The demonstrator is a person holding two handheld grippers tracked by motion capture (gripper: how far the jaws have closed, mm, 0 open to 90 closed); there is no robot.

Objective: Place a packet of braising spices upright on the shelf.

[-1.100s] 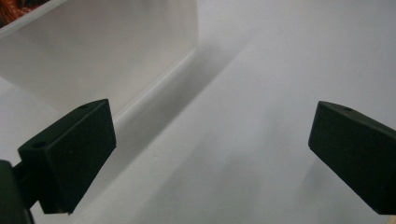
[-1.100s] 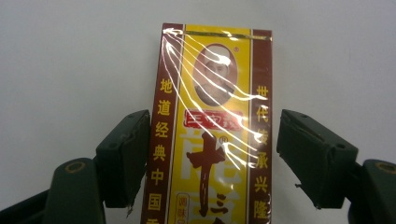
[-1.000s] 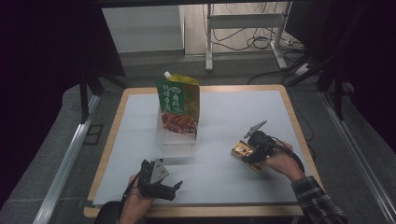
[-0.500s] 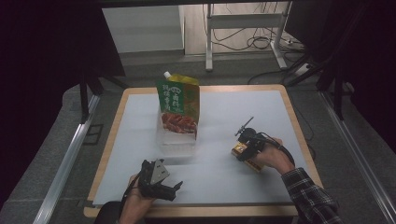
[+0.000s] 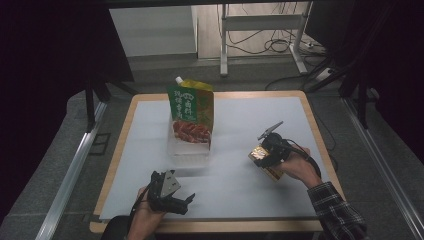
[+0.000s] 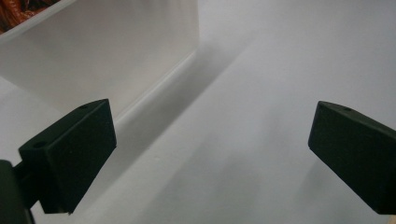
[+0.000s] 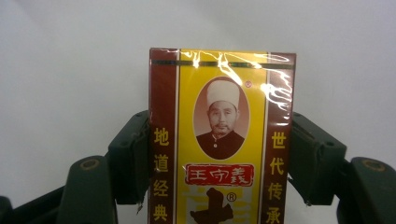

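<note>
Right of the clear tray (image 5: pixel 189 150), near the table's (image 5: pixel 150 107) right edge: one yellow-and-maroon box (image 5: pixel 261 157), cellophane-wrapped, clamped by its two long sides in my right gripper (image 5: pixel 266 150); those jaws have just been closing, and their pads now press on it. Inside that tray: one green pouch (image 5: pixel 191 106), upright. Below and left of the tray, just above the tabletop: my left gripper (image 5: pixel 186 202), jaws wide apart, nothing between them.

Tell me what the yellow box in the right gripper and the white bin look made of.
Yellow box: likely cardboard in clear glossy film; wrinkled glare streaks cross its top. White bin: probably plastic, smooth and slightly see-through, though its look leaves that open.
</note>
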